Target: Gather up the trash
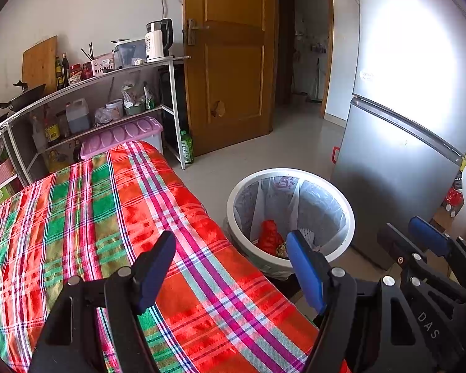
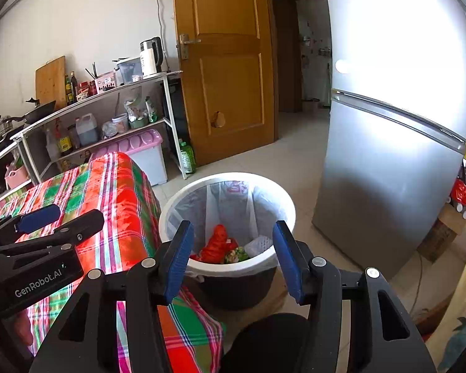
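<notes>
A round bin with a white rim and a clear liner stands on the floor beside the table. Inside it lie a crumpled red wrapper, a green scrap and a white piece. My left gripper hovers open over the corner of the plaid-covered table, with nothing between its blue pads. My right gripper is held above the near side of the bin, open and empty.
A silver fridge stands close right of the bin. A wooden door and a metal rack with a kettle are behind. A pink-lidded box and a green bottle sit on the floor.
</notes>
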`<action>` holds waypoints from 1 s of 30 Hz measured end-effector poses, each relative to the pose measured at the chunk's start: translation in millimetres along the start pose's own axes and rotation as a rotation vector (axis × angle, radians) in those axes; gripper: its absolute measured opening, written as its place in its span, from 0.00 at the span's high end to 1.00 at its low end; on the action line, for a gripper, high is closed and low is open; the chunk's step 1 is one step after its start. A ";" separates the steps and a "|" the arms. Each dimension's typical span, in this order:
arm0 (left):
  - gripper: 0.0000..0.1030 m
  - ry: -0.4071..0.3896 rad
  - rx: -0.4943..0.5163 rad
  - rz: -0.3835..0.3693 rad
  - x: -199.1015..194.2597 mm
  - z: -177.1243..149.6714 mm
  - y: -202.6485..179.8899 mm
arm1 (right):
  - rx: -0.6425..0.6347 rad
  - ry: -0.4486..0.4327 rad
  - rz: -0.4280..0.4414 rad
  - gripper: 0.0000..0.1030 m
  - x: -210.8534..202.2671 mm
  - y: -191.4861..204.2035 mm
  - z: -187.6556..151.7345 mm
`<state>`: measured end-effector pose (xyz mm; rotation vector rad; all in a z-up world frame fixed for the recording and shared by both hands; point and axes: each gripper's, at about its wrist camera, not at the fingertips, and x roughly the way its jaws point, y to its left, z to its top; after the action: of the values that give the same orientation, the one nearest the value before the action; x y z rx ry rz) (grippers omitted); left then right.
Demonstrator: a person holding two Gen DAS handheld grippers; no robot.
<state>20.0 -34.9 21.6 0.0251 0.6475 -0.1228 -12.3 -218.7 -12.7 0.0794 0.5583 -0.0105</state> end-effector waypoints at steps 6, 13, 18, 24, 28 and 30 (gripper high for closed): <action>0.27 0.002 -0.002 0.001 -0.3 -0.5 0.8 | -0.002 0.001 0.000 0.48 0.3 -0.3 -0.1; 0.27 0.003 -0.001 0.005 -1.3 -0.9 2.0 | 0.000 0.000 0.001 0.48 0.1 -0.2 -0.7; 0.27 0.000 0.003 0.006 -1.8 -0.9 0.1 | 0.000 -0.002 0.001 0.48 0.5 0.9 -1.9; 0.27 0.006 -0.001 -0.002 -0.8 -0.8 0.3 | 0.002 -0.001 0.000 0.48 0.4 1.2 -3.2; 0.27 0.005 0.002 -0.006 -0.3 -0.7 0.2 | 0.001 -0.001 0.000 0.48 0.2 1.5 -3.0; 0.27 0.007 0.001 -0.007 0.4 -1.2 0.3 | 0.001 -0.001 -0.001 0.48 0.1 1.8 -3.1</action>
<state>19.6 -34.6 20.4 0.0239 0.6550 -0.1296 -13.8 -216.7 -15.3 0.0799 0.5573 -0.0116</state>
